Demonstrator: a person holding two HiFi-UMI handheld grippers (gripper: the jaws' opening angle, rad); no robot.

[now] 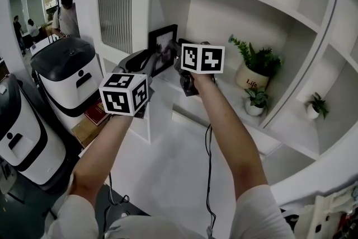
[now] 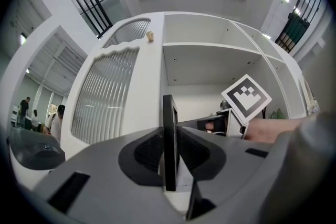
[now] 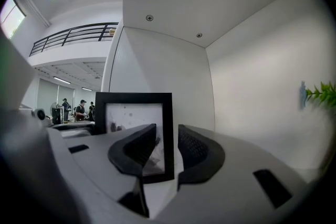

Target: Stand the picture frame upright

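A black picture frame (image 1: 162,45) stands upright on the white shelf (image 1: 229,95), at the left end of its compartment. My left gripper (image 1: 152,61) holds it from the left. In the left gripper view the frame (image 2: 169,139) shows edge-on, with the left gripper (image 2: 169,157) shut on it and both pads against its sides. My right gripper (image 1: 178,48) is level at the frame's right side. In the right gripper view the frame (image 3: 134,118) faces the camera, and its right edge sits between the jaws of the right gripper (image 3: 167,152) with a gap on each side.
A cabinet door with ribbed glass (image 1: 114,5) stands just left of the frame. A potted plant (image 1: 257,67) and a small one (image 1: 256,101) sit on the shelf to the right, and another (image 1: 316,104) further right. White machines (image 1: 67,73) stand on the floor at left, with people behind.
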